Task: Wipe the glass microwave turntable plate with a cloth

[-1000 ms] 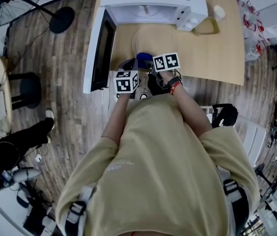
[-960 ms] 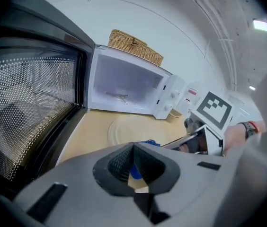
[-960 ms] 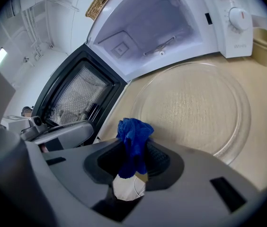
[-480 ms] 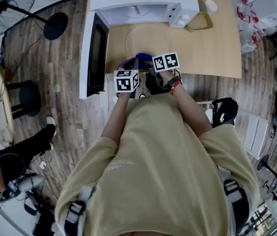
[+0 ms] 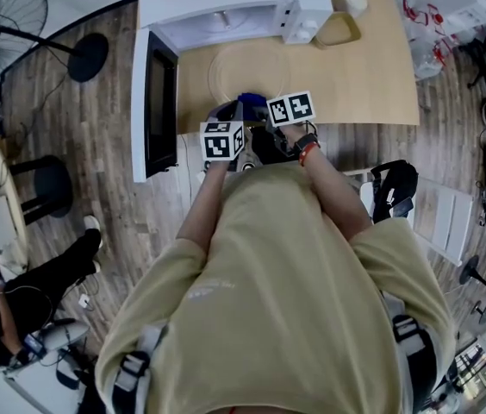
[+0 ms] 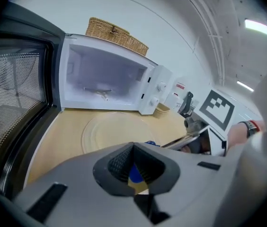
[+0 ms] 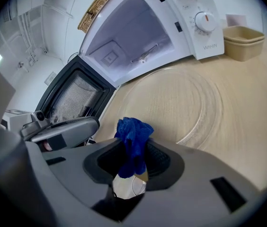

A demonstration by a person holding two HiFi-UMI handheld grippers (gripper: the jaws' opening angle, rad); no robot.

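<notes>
The clear glass turntable plate lies flat on the wooden table in front of the open white microwave. It also shows in the left gripper view and in the right gripper view. My right gripper is shut on a bunched blue cloth, held just short of the plate's near rim. In the head view the cloth sits at the table's front edge. My left gripper hangs beside it with its jaws closed and nothing gripped.
The microwave door swings out to the left. A tan tray stands right of the microwave, and a wicker basket rests on top. On the floor are a fan, a stool and a seated person.
The table and microwave have slid left and up in the head view as the head moved. Both grippers keep the same place, the cloth still pinched.
</notes>
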